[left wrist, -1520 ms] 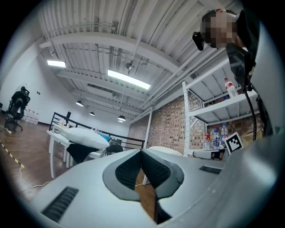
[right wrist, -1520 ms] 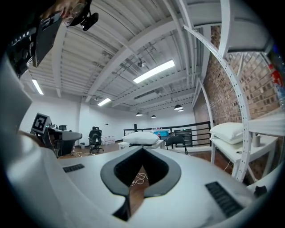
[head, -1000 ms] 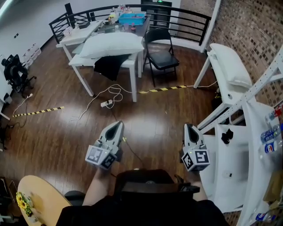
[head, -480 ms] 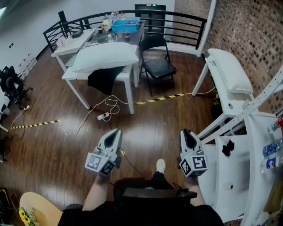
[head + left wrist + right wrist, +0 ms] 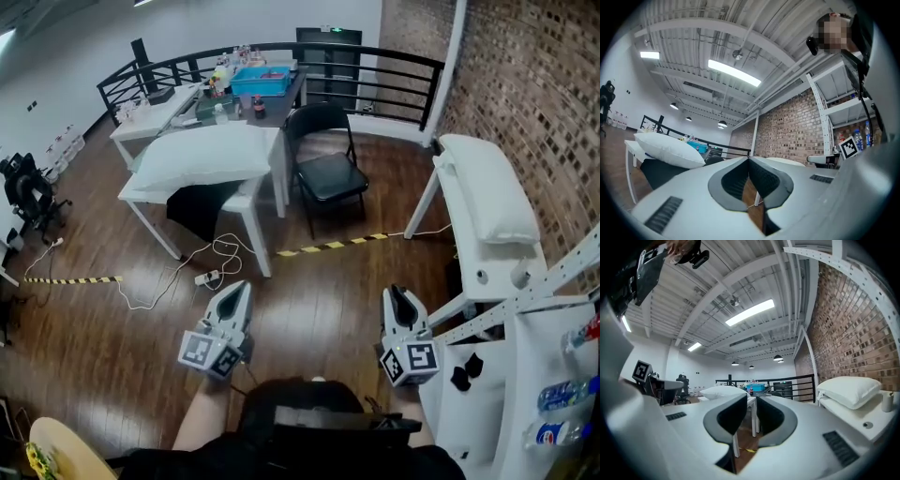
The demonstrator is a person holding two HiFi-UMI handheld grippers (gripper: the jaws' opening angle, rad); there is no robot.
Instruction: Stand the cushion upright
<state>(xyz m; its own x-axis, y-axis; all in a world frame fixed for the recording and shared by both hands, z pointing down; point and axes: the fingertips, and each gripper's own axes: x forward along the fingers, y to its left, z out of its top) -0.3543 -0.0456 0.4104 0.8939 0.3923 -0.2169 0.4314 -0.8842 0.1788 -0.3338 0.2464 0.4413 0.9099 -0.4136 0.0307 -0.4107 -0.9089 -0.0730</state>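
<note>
Left gripper (image 5: 240, 287): jaws together, nothing between them.
Right gripper (image 5: 397, 293): jaws a slit apart, having just been opening; nothing between them.
White cushion (image 5: 202, 155): lies flat on the white table (image 5: 246, 192), covering most of the tabletop out to its front edge.
Second white cushion (image 5: 487, 192): lies flat along the top of the white rack (image 5: 478, 274).
Black folding chair (image 5: 328, 173): stands between table and rack.
</note>
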